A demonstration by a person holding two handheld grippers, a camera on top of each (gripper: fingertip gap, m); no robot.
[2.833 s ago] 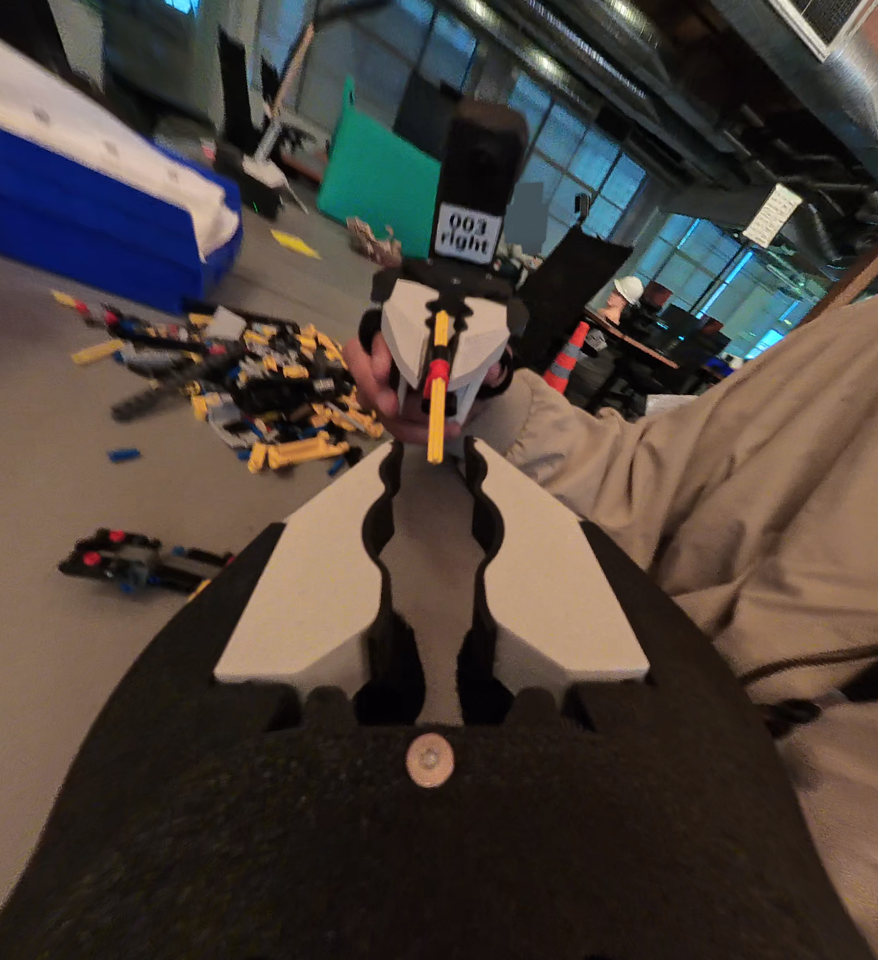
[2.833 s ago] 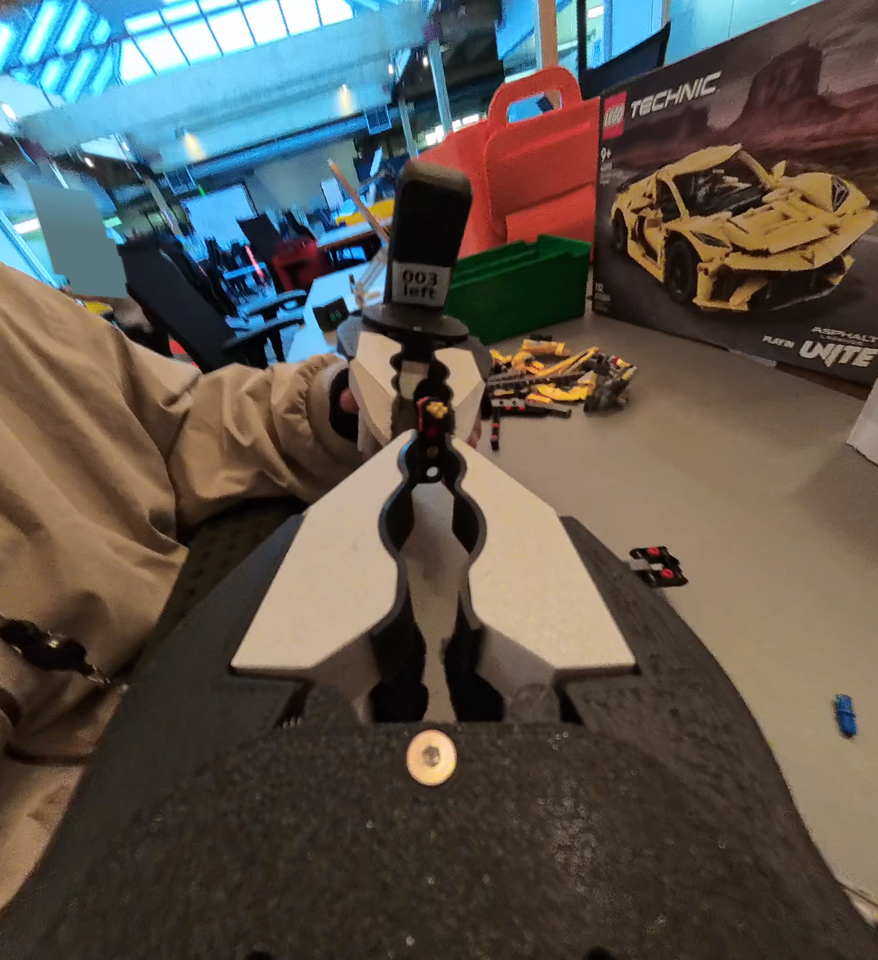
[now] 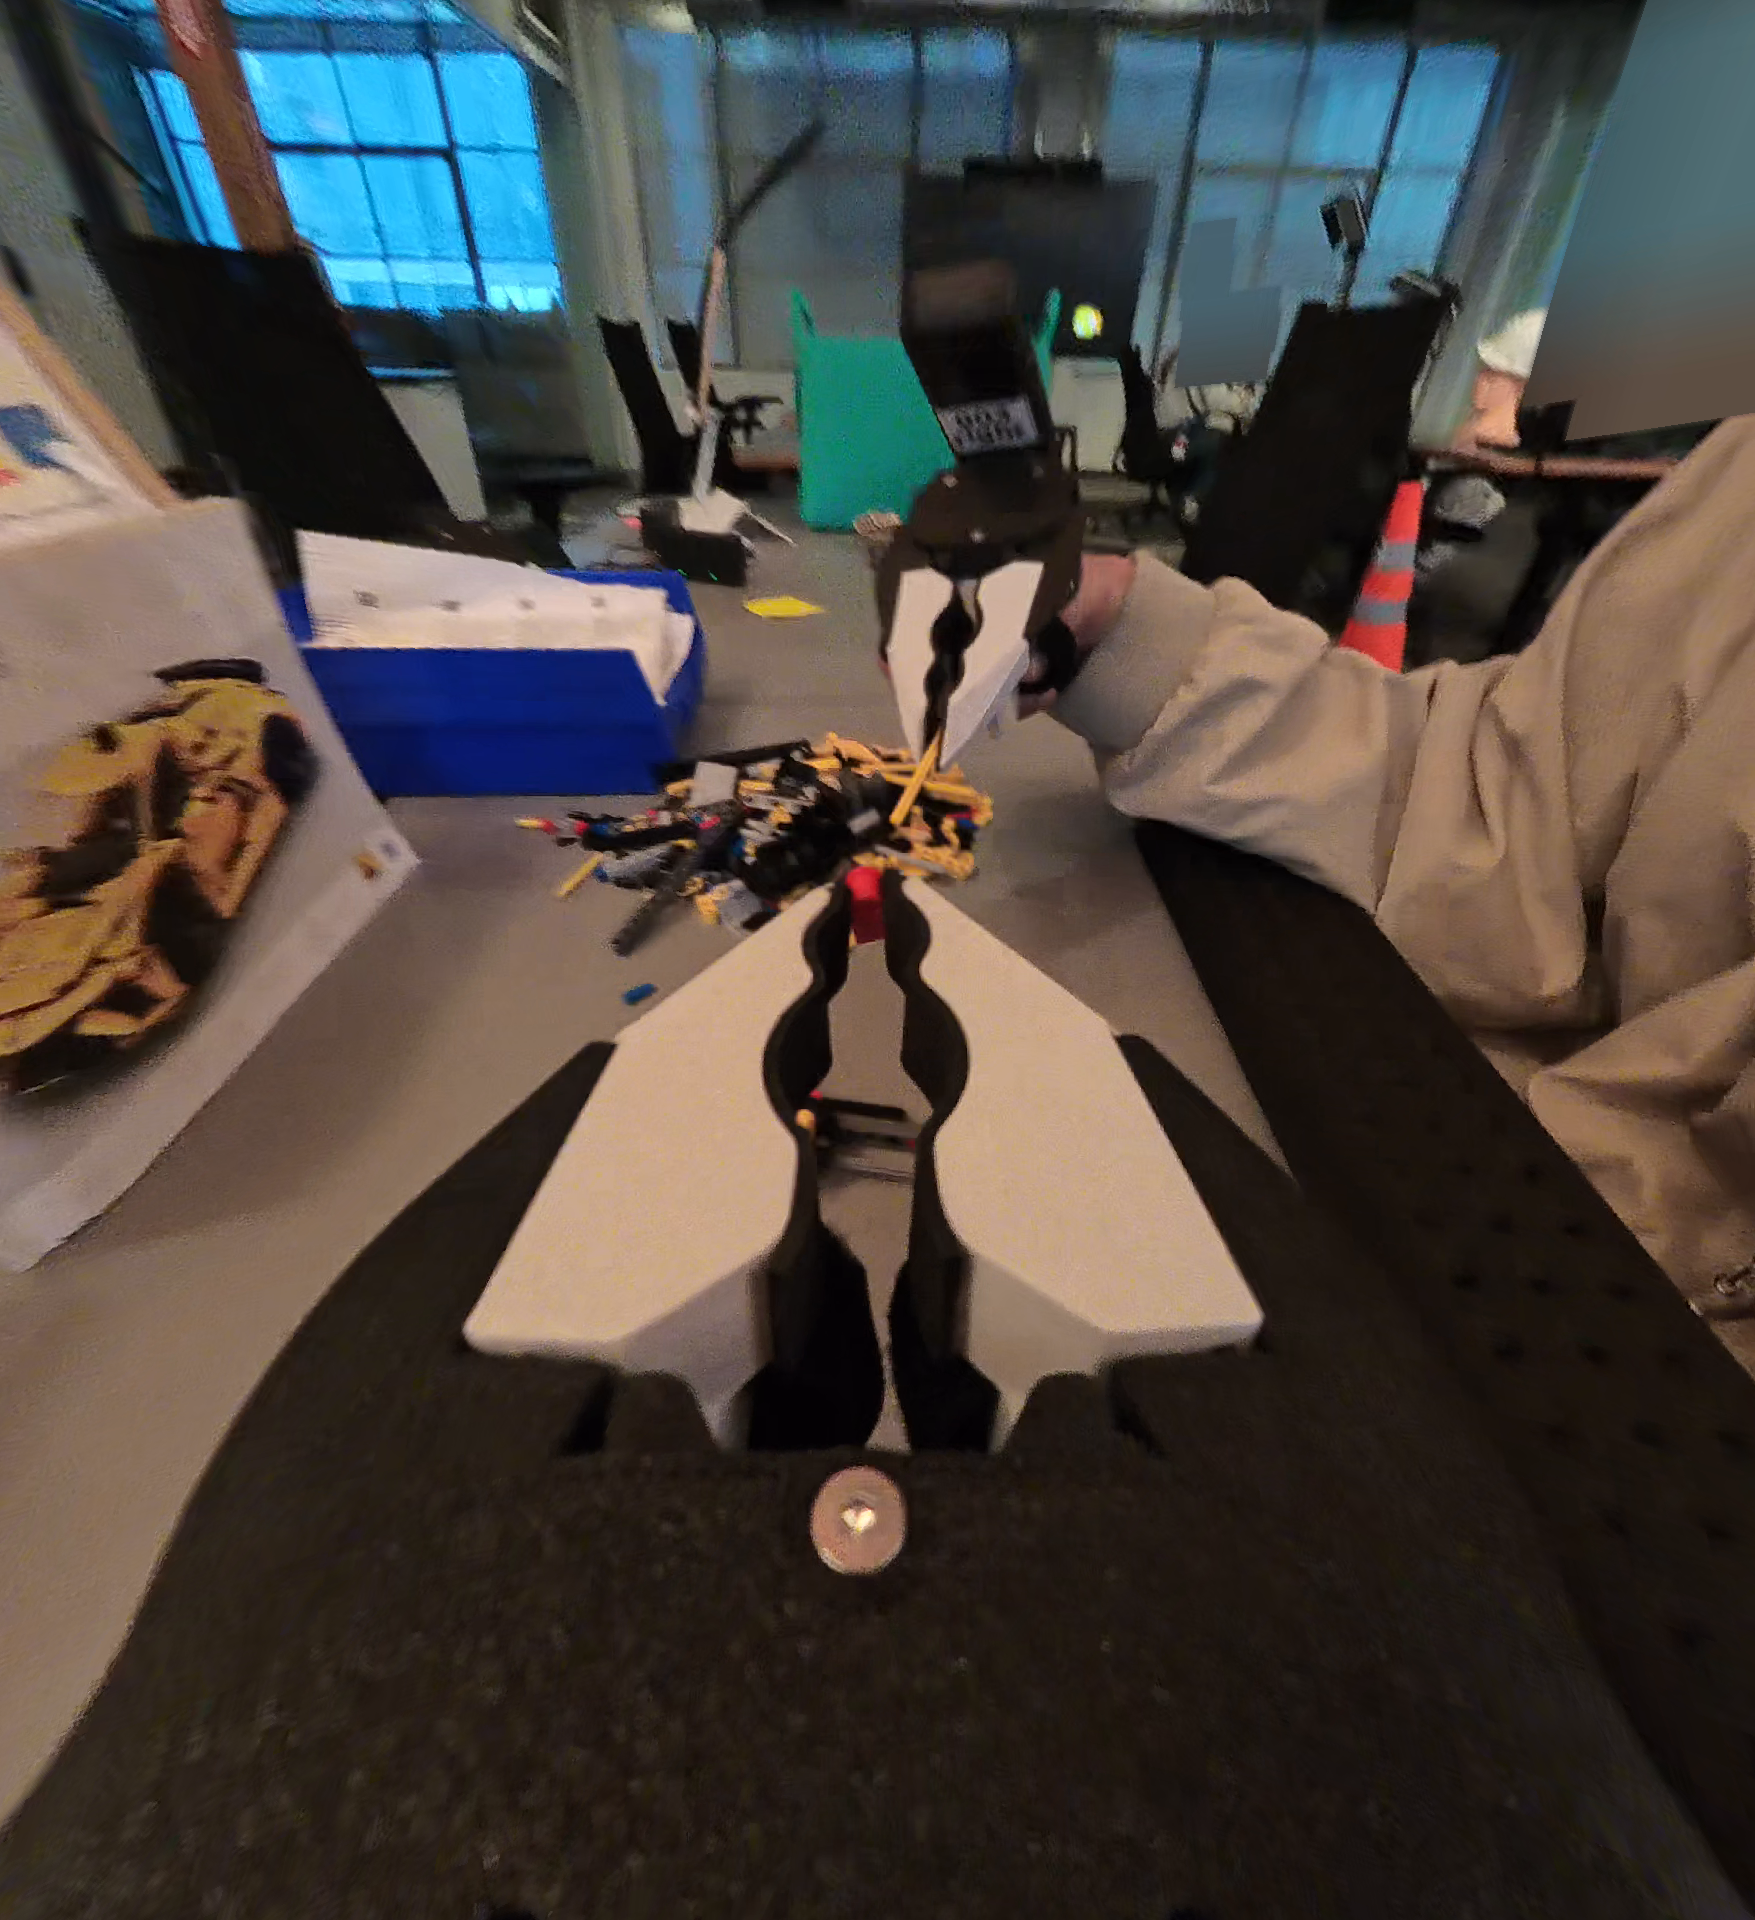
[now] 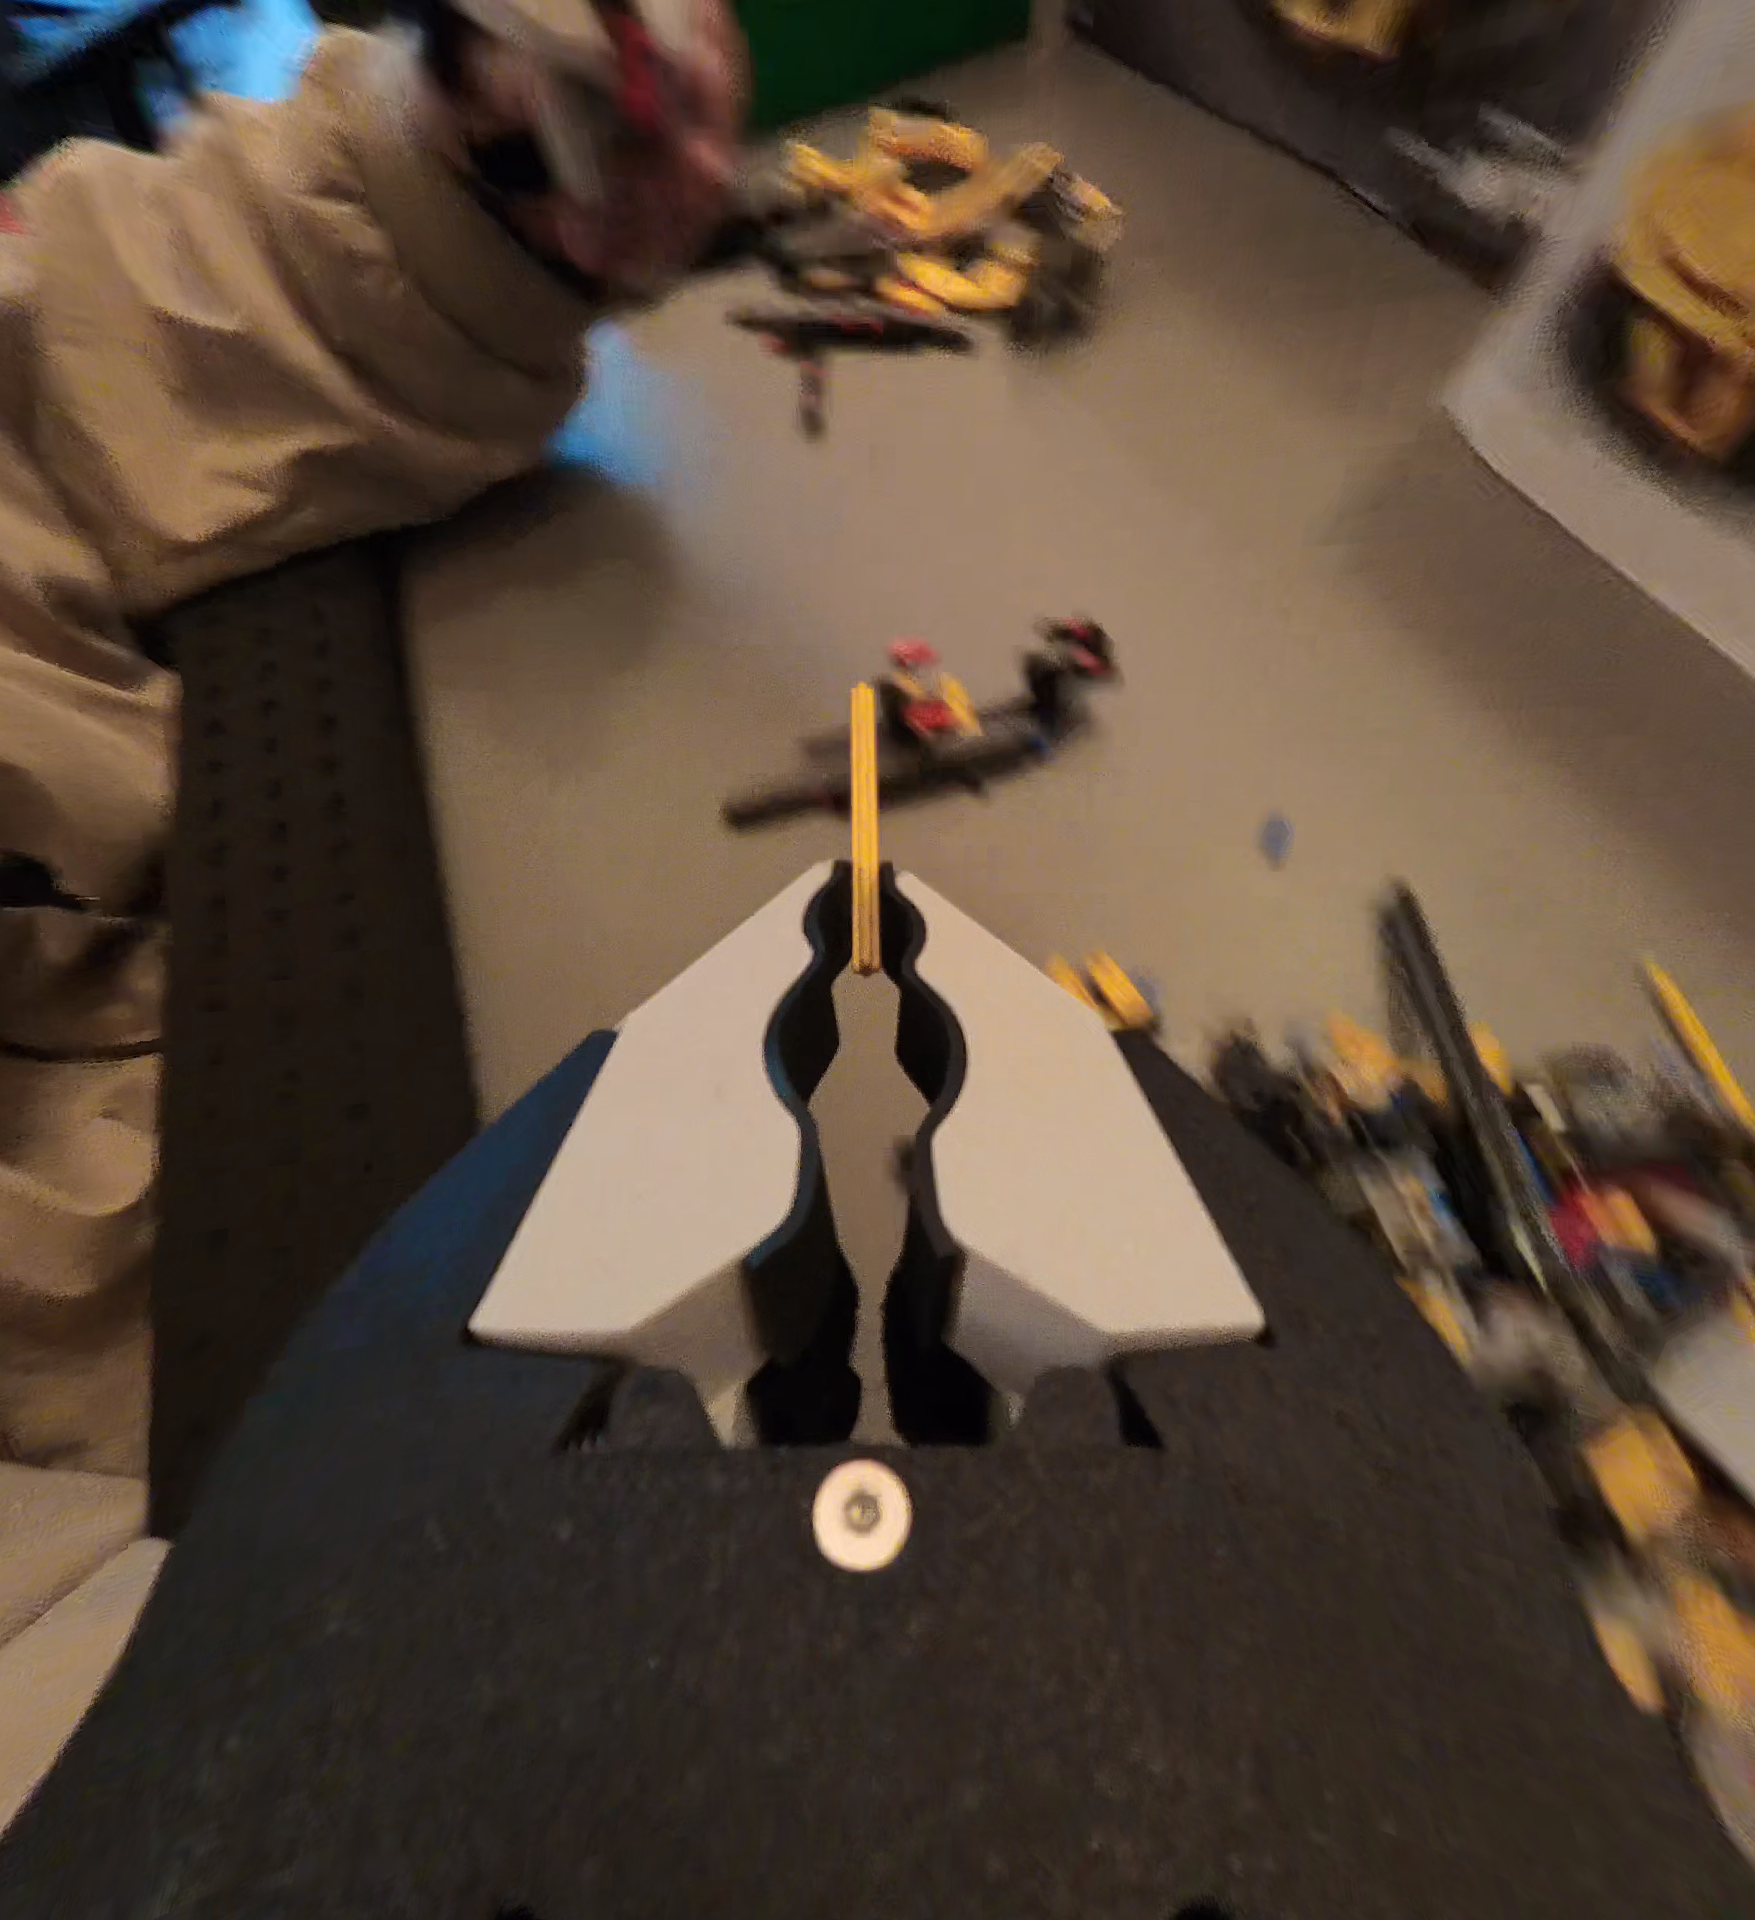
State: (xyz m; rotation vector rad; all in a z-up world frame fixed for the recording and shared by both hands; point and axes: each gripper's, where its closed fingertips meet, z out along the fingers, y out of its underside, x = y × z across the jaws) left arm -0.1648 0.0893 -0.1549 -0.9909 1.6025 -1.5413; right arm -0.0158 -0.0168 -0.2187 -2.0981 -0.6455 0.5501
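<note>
My left gripper (image 3: 865, 902) is shut on a small red piece (image 3: 865, 914) at its tips, above the grey table (image 3: 499, 997). My right gripper (image 4: 865, 883) is shut on a thin yellow axle (image 4: 865, 790) that sticks out forward. In the left wrist view the right gripper (image 3: 940, 732) hangs tips-down over a pile of yellow and black bricks (image 3: 800, 821), with the axle (image 3: 917, 781) pointing into the pile. A small black assembly with red bits (image 4: 956, 727) lies on the table beyond the right gripper's tips. The left gripper shows only as a blur at the top of the right wrist view.
A blue bin (image 3: 499, 717) stands behind the pile. A printed box with a yellow car (image 3: 125, 831) leans at the left. More brick piles lie at the far side (image 4: 935, 229) and the right (image 4: 1579, 1247). A person's beige sleeve (image 3: 1424, 748) reaches in from the right. The gap from one gripper's tips to the other's is roughly 20 centimetres.
The red piece that sat on the yellow axle is now in my left gripper, which has shut. The grippers have moved apart and the right one has tilted down over the table.
</note>
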